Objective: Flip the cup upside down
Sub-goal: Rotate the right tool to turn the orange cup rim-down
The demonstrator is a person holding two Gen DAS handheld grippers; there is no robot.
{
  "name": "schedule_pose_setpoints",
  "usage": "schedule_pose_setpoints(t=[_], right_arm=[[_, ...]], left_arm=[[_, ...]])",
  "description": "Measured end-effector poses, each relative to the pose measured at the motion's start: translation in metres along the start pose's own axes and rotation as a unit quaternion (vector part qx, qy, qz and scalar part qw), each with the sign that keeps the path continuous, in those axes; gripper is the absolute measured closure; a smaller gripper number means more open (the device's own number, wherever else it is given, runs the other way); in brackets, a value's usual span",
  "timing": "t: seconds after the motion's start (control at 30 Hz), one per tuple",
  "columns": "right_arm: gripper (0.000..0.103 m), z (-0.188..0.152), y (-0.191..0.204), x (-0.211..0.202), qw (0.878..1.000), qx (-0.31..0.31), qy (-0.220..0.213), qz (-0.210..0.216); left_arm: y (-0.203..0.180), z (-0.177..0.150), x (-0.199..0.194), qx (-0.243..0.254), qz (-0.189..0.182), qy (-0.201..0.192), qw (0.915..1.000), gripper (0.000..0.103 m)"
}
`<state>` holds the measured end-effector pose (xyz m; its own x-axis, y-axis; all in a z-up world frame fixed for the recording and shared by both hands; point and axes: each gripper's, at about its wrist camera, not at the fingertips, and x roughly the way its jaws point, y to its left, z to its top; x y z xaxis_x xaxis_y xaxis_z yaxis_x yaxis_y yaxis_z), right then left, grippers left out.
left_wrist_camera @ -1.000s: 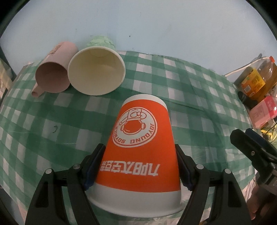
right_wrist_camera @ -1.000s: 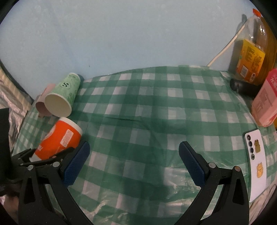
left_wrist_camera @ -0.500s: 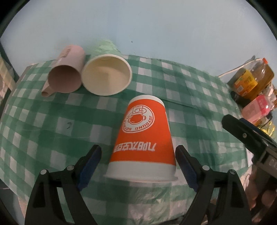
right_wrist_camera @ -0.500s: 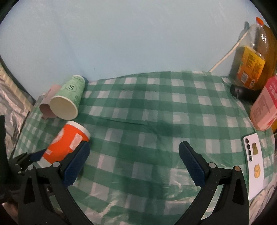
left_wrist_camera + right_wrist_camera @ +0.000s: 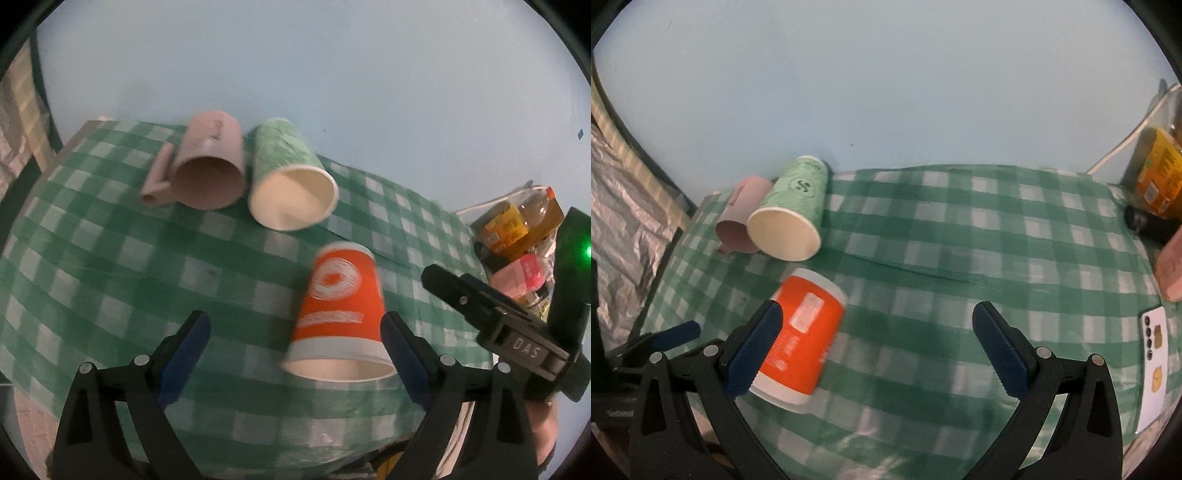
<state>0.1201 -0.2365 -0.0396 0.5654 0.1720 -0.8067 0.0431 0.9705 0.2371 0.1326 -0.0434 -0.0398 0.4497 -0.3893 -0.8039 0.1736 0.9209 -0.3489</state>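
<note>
Three cups were on the table (image 5: 92,266), which was covered with a green checked cloth. At the far left a pink cup (image 5: 208,166) with a handle lay on its side, its mouth toward the front. Touching it on its right, a green paper cup (image 5: 291,184) also lay on its side, mouth toward the front. Nearer to the front edge and more to the right stood the orange cup (image 5: 338,314), with its wide white rim down on the cloth and its narrow base up, so it looked upside down already. In both views it was a little blurred.

The left claw (image 5: 295,354) was spread wide and held nothing; the orange cup stood just before its right finger, apart from the left one. The right claw (image 5: 873,350) was also spread wide and empty above the cloth, and the orange cup was seen partly behind its left finger. At the far right edge were a bottle (image 5: 517,221) of amber drink, a pink pack (image 5: 521,277) and a white phone (image 5: 1154,365).

I judged that the flip of the orange cup was finished and the release was done. The next move, I think, calls for a retreat of the left claw without a touch on the light cup. If the green cup is next, it needs a grasp across its side wall and a turn until the rim is down.
</note>
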Motion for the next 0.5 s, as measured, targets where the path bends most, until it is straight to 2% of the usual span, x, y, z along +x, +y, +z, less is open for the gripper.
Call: schedule_pose_setpoints(t=[0.3, 0.5], right_arm=[[0.001, 0.008, 0.027, 0.035, 0.998, -0.006, 0.058, -0.001], [0.001, 0.013, 0.025, 0.050, 0.996, -0.003, 0.087, -0.021]], left_arm=[[0.046, 0.015, -0.003, -0.004, 0.087, -0.028, 0.9958, 0.008], [0.063, 0.017, 0.014, -0.001, 0.111, -0.020, 0.9936, 0.008]])
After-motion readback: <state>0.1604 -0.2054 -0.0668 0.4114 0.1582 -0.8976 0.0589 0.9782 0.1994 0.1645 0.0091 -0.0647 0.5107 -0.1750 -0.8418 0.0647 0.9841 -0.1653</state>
